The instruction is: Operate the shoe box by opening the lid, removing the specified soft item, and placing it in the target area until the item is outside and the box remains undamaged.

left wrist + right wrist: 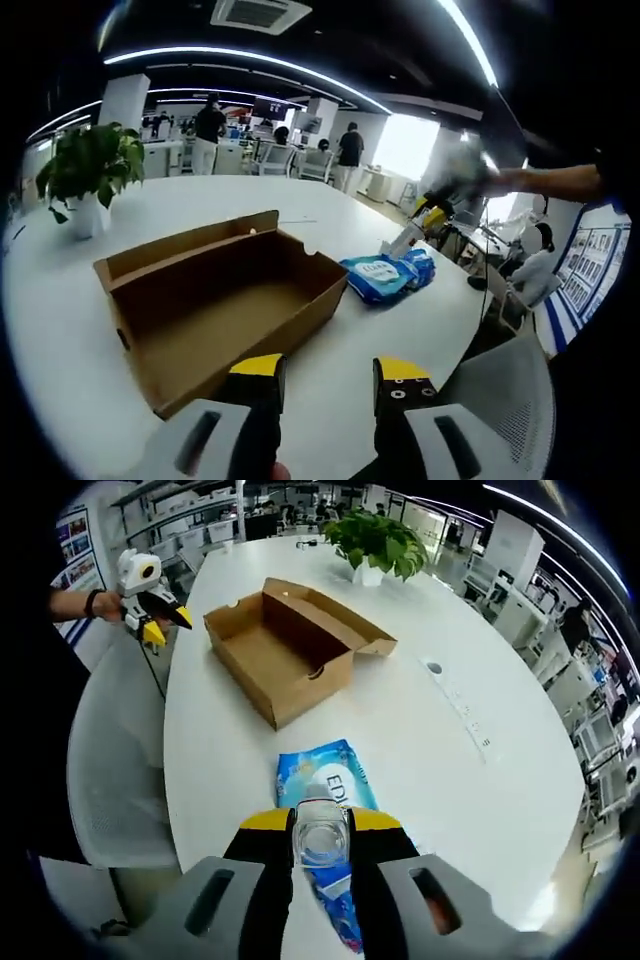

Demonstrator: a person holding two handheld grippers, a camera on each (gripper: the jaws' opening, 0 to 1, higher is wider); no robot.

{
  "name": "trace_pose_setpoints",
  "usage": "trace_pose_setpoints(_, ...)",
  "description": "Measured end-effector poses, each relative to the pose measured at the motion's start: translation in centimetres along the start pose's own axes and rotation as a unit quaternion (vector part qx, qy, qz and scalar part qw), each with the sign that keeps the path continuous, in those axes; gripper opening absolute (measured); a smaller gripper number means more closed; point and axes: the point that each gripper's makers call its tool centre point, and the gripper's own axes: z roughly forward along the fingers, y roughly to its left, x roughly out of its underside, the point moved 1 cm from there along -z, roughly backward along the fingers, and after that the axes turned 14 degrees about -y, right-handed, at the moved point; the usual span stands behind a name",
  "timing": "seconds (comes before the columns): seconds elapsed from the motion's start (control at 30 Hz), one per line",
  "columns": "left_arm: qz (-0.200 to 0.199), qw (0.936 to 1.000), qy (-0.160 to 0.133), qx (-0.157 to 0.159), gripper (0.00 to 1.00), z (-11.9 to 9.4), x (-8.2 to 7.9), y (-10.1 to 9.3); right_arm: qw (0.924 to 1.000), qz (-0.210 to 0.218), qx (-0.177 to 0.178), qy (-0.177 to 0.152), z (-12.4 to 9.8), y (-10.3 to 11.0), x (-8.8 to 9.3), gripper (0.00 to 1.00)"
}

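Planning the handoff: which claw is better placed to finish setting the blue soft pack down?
Right. The right claw sits at the blue soft pack on the table; the left claw is by the open shoe box.

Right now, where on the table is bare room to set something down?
Bare tabletop runs between the blue packet, the open shoe box and the power strip. It is crowded around the right gripper, over the packet.

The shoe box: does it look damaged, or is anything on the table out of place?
Nothing stands out. The shoe box stands open, empty and intact on the table. The blue soft pack lies outside it, at the right gripper.
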Motion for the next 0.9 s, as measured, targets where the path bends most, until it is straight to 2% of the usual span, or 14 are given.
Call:
trace_pose_setpoints(0.2,-0.009,0.9995,-0.006,-0.031,0.35,-1.0,-0.1,0.9,0.9997,0.017,0.018,0.004,0.4,-3.7,1.2,0.18)
trace_pose_setpoints(0.5,-0.015,0.9981,-0.006,-0.059,0.35,-1.9,0.1,1.4,0.9990,0.023,0.030,0.026,1.1,-7.6,3.3,0.18)
trace_pose_setpoints(0.9,-0.015,0.9972,-0.002,-0.073,0.35,-2.0,0.3,1.3,0.9982,-0.012,0.013,0.058,2.6,-8.8,4.9,0.18)
